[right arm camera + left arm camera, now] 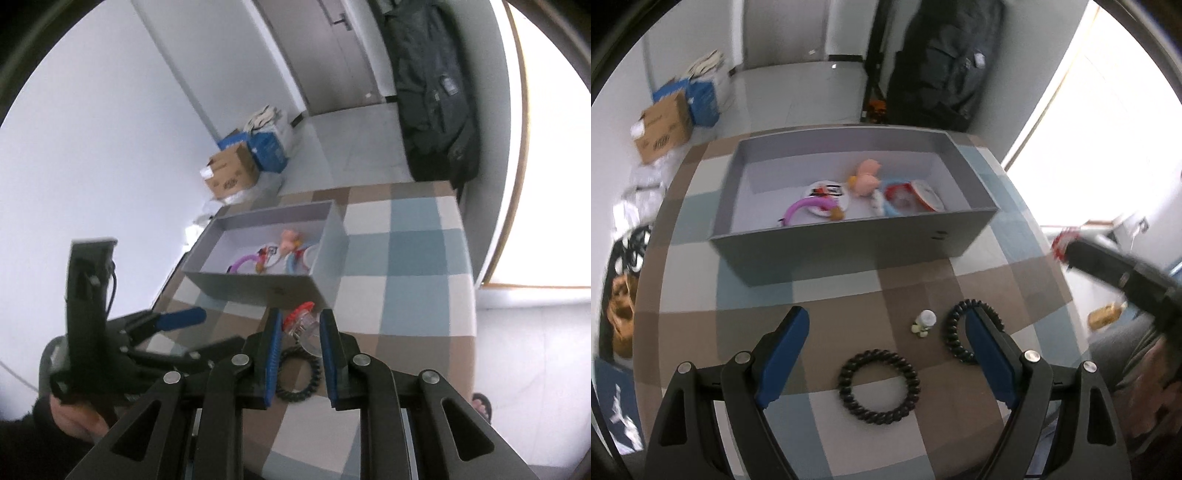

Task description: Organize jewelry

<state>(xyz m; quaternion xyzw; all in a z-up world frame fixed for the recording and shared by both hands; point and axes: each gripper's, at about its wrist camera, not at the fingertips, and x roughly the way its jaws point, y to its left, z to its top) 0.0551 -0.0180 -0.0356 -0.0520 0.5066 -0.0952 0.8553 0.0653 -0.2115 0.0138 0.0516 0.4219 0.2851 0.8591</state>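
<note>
A grey box (849, 243) stands on the checked table and holds a pink headband (805, 208), pink pieces (866, 177) and a red-and-white item (916, 194). My left gripper (886, 328) is open and empty above a black spiral hair tie (879, 384). A second black spiral tie (955, 332) and a small white-and-yellow charm (925, 321) lie by its right finger. My right gripper (299, 325) is shut on a clear hair clip with a red top (301, 321), held above the table in front of the box (258, 284). It shows blurred at the right of the left wrist view (1108, 266).
The checked tablecloth (406, 251) covers a round table whose edge drops off to the right. Cardboard and blue boxes (240, 162) sit on the floor by the wall. A dark bag (432, 92) hangs beyond the table. My left gripper (166, 325) shows at the left.
</note>
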